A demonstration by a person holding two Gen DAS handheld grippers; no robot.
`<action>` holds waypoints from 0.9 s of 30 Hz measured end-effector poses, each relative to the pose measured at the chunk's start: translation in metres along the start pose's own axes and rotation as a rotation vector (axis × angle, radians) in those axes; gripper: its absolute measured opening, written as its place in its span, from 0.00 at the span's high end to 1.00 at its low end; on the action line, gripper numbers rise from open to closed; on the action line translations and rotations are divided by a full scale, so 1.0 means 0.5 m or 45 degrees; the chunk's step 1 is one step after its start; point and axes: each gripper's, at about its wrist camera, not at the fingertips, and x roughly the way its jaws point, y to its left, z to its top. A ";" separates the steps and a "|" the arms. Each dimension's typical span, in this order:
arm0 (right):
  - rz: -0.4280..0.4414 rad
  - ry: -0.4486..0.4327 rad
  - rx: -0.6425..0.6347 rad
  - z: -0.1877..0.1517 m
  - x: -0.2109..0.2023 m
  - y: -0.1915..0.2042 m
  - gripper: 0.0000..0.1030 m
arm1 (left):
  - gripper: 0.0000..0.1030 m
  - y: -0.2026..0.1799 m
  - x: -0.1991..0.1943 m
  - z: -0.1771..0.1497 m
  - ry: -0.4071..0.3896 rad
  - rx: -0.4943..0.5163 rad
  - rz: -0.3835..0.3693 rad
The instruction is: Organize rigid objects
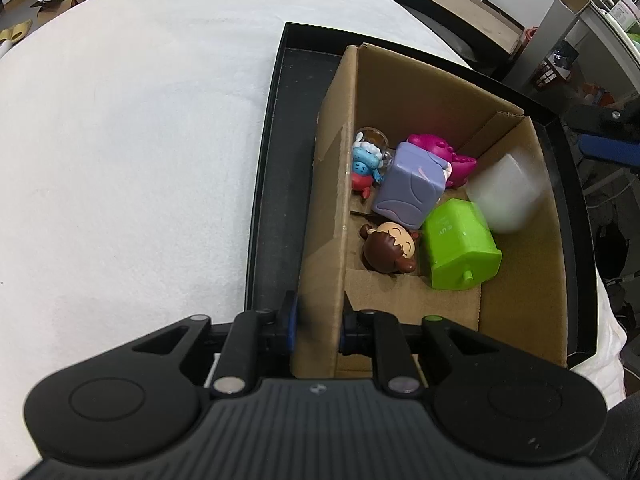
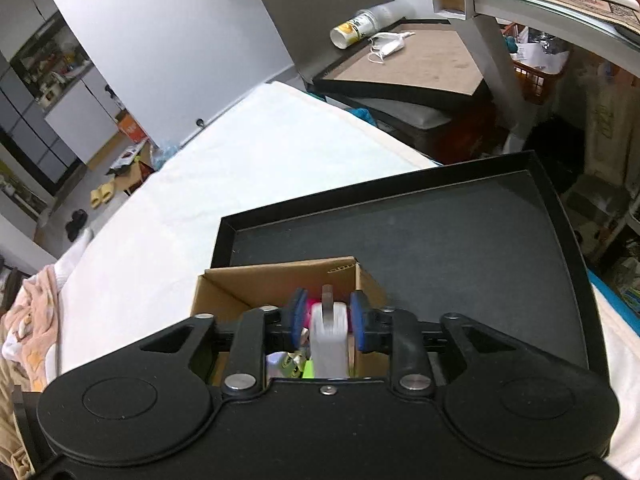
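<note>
Toys [image 1: 408,184] in cardboard box [image 1: 520,280]

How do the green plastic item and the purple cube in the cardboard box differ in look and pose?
The green plastic item is bright green with small printed lettering and a short peg on its near end; the purple cube is pale purple with curved line markings. The green plastic item lies toward the middle of the cardboard box floor, while the purple cube sits tilted, leaning against a magenta toy behind it. Both are blocky, hard-looking pieces resting side by side in the box.
</note>
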 end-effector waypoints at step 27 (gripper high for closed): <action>0.032 0.037 0.043 -0.056 -0.098 -0.061 0.35 | 0.82 -0.027 -0.077 0.002 -0.055 0.030 0.063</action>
